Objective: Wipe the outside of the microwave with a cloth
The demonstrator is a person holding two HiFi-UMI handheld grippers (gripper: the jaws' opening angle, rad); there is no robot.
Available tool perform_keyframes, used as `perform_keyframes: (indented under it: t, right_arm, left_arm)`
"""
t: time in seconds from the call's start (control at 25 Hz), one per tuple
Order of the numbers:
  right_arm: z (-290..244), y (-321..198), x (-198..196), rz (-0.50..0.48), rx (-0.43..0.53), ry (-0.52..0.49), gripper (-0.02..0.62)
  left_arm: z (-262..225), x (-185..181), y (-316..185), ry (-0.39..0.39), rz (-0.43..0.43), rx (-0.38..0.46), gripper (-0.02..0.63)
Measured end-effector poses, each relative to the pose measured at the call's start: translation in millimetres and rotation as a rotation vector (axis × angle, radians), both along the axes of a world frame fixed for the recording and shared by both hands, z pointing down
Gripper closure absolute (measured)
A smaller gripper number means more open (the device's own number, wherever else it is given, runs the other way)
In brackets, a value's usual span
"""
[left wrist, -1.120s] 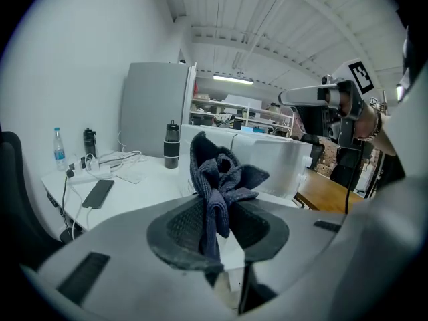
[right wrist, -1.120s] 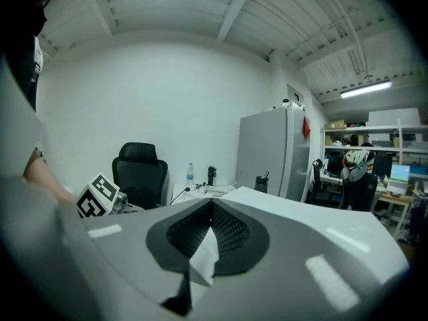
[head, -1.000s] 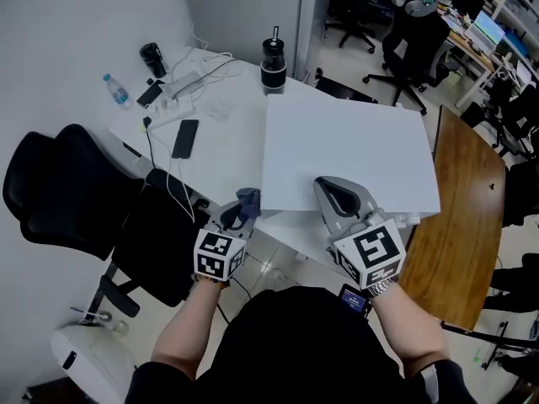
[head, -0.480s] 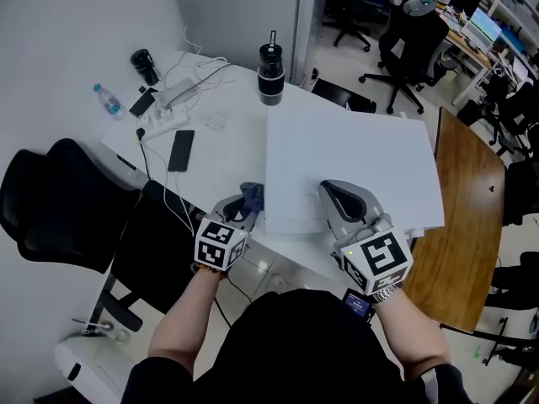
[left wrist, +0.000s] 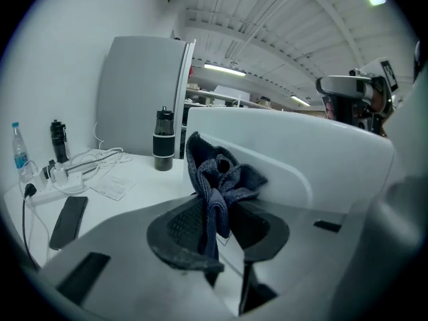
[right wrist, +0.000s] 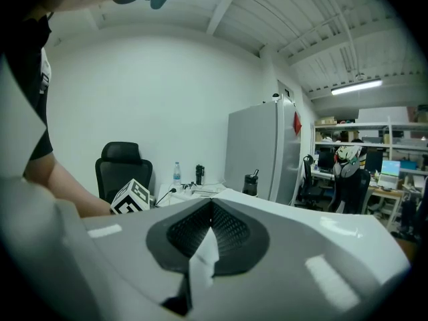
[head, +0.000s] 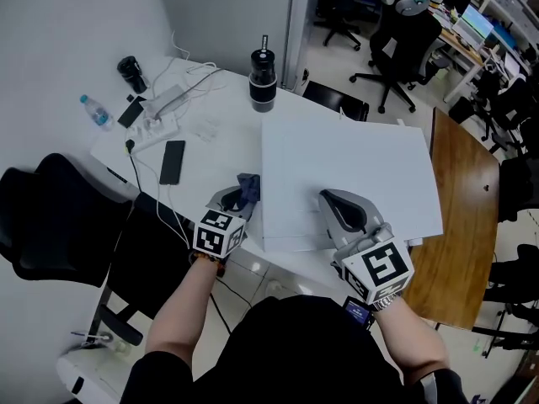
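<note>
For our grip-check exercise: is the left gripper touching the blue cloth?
Touching. The left gripper pinches the blue cloth between its jaws, as the left gripper view plainly shows.

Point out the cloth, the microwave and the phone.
cloth (left wrist: 217,178), left gripper view, bunched middle
microwave (head: 354,162), head view, bare white top
phone (head: 172,162), head view, middle of its screen
</note>
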State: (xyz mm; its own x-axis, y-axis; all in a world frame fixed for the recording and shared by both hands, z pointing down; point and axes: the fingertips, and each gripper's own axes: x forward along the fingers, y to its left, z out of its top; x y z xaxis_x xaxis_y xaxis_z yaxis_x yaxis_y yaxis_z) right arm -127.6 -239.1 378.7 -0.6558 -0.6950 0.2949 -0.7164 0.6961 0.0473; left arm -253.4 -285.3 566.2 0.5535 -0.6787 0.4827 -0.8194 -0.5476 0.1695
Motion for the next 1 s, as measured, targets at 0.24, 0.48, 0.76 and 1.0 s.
perform_keyframes:
  t: [0.24,0.48,0.76,1.0]
  right_arm:
    - [4.1,-5.9,5.2,0.026,-0.014,0.011,0.594]
    - [7.8,-11.8,9.3,0.051,-0.025,0.016,0.594]
    - [10.8,-16.8,12.7,0.07,-0.028,0.024,0.594]
    - [9.1,-19.5,20.9,0.085,-0.025,0.031,0.594]
  left_arm:
    - [4.7,-2.2,-26.8,0.015,-0.006,-0.019,0.502]
    - [8.5,-4.5,-47.1,0.021,-0.015,-0.033,0.502]
    - [13.5,-6.9,-69.8,0.023,-0.033,-0.042,0.502]
    - [11.9,-9.4,-84.0,0.023,-0.055,-0.044,0.502]
